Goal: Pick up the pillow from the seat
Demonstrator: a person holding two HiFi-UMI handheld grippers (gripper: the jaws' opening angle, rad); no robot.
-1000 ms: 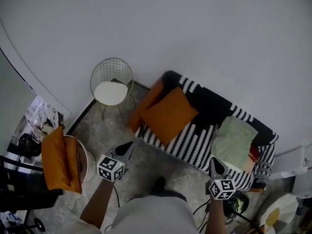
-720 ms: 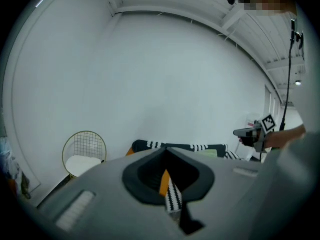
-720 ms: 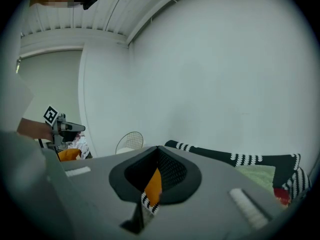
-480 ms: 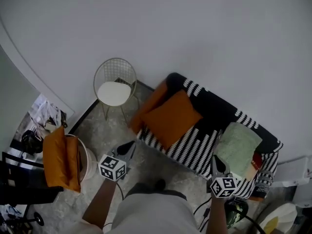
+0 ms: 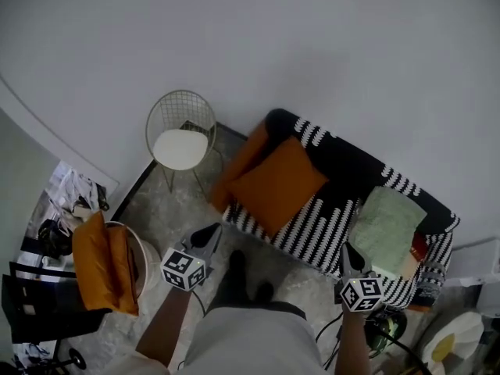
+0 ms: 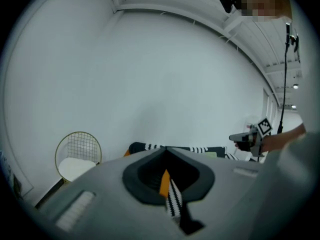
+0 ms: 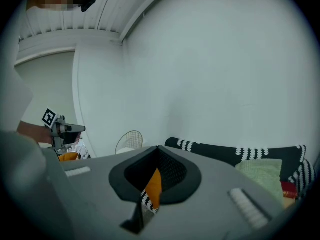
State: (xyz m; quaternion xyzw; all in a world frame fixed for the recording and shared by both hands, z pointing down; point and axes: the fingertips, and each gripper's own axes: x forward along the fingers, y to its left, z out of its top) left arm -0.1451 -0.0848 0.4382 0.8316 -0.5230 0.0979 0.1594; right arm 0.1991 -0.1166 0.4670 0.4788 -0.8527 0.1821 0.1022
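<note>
Both grippers have drawn nearer the sofa (image 5: 316,229) since the earlier frame. Orange pillow (image 5: 277,184) lies on the sofa's seat, at the end on the left in the head view, well apart from all fingers. Left gripper (image 5: 212,231): fingers pressed together, empty, short of the sofa's front edge. Right gripper (image 5: 346,248): likewise, near the front edge by the green cushion (image 5: 388,226). Both gripper views show the pillow only as an orange sliver behind the gripper body.
</note>
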